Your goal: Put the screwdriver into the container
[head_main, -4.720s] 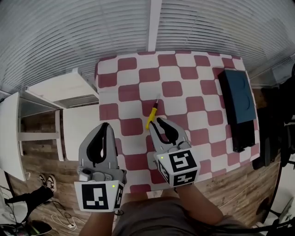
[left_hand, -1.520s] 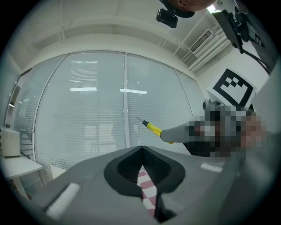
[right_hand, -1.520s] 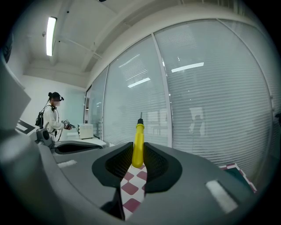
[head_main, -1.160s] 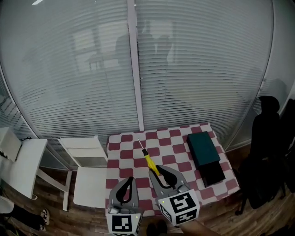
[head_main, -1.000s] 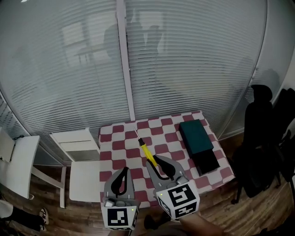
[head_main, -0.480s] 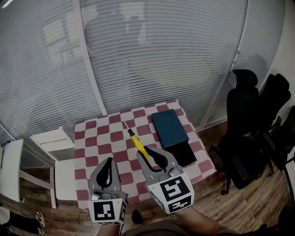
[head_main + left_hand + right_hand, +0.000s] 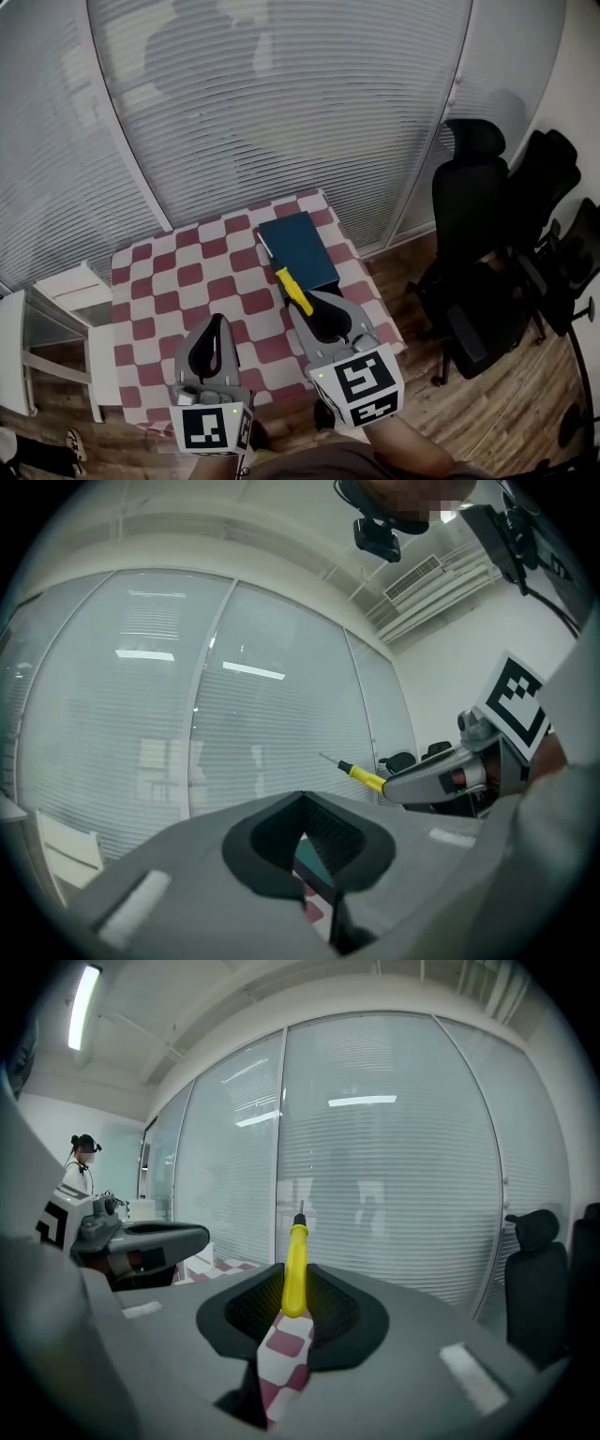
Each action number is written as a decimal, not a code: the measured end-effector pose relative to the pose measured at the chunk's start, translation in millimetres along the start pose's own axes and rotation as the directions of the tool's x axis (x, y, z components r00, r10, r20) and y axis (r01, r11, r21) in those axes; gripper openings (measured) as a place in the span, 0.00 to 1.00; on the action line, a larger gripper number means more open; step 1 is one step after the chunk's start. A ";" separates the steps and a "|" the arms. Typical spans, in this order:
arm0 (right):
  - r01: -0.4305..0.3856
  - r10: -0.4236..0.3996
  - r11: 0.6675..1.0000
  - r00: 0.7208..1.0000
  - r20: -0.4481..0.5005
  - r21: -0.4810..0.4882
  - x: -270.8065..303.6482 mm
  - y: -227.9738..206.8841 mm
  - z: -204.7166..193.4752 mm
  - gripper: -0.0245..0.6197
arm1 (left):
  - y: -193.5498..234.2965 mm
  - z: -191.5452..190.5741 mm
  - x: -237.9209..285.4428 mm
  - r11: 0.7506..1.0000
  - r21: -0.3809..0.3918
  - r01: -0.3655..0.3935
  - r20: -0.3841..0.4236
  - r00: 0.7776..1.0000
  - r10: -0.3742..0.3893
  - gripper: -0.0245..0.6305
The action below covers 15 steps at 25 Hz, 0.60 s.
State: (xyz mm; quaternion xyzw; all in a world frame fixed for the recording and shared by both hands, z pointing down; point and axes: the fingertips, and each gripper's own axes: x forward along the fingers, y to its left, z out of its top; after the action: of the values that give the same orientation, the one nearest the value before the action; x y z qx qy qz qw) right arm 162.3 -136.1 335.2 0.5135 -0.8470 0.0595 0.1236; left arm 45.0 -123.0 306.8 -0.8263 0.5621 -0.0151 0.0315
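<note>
Over the near edge of the container (image 7: 298, 246), the right gripper (image 7: 322, 314), clamped on the screwdriver (image 7: 294, 292), has carried it off the worktop (image 7: 178, 300), so release looks close; the left gripper (image 7: 210, 345) is closed and empty.

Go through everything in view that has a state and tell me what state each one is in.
Screwdriver: gripped by its yellow handle, lifted off the table, tip pointing away from the person.
Right gripper: shut on the screwdriver.
Left gripper: shut, holding nothing.
Container: resting on the checkered table; can't tell whether it's open.
</note>
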 end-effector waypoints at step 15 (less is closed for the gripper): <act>-0.035 0.049 0.998 0.953 -0.298 0.050 -23.7 -65.8 -145.1 0.19 | -68.4 -58.9 38.9 0.999 -0.045 0.009 -0.119 0.993 -0.014 0.04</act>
State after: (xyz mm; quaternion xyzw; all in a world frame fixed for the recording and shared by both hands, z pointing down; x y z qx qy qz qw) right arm 252.5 -113.4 466.7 0.4830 -0.8278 0.1580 0.2377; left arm 119.2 -136.2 369.8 -0.8276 0.5584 -0.0524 -0.0207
